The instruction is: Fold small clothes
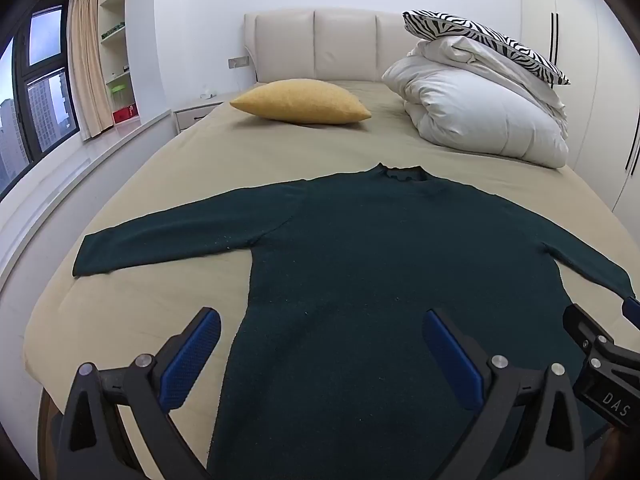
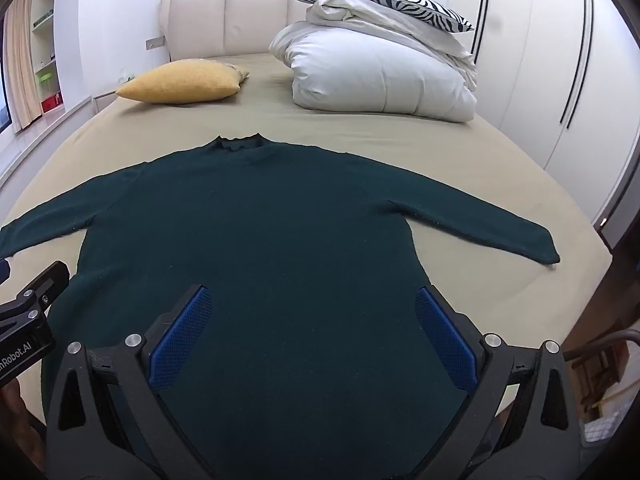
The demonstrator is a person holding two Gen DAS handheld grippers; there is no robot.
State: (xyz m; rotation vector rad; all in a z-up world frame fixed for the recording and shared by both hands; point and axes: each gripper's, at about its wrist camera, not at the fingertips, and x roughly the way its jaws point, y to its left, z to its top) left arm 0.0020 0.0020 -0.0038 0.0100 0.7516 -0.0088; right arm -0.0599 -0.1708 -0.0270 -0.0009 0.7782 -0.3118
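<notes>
A dark green long-sleeved sweater [image 1: 360, 248] [image 2: 248, 216] lies flat on the bed, collar pointing to the headboard, both sleeves spread out to the sides. My left gripper [image 1: 320, 320] hovers above its lower left part, jaws wide apart, with nothing between the blue pads [image 1: 192, 360]. My right gripper [image 2: 312, 300] hangs over the lower right part of the sweater, equally wide and empty. Each gripper shows at the edge of the other's view: the right gripper [image 1: 600, 344] and the left gripper [image 2: 32, 300]. The hem is hidden below the fingers.
The bed [image 1: 160, 292] has a beige sheet. A yellow cushion [image 1: 300, 102] lies near the headboard, beside a folded white duvet [image 1: 480, 116] topped by a zebra-print pillow [image 1: 480, 40]. A window [image 1: 36, 92] and shelves are at left, white wardrobes [image 2: 560, 80] at right.
</notes>
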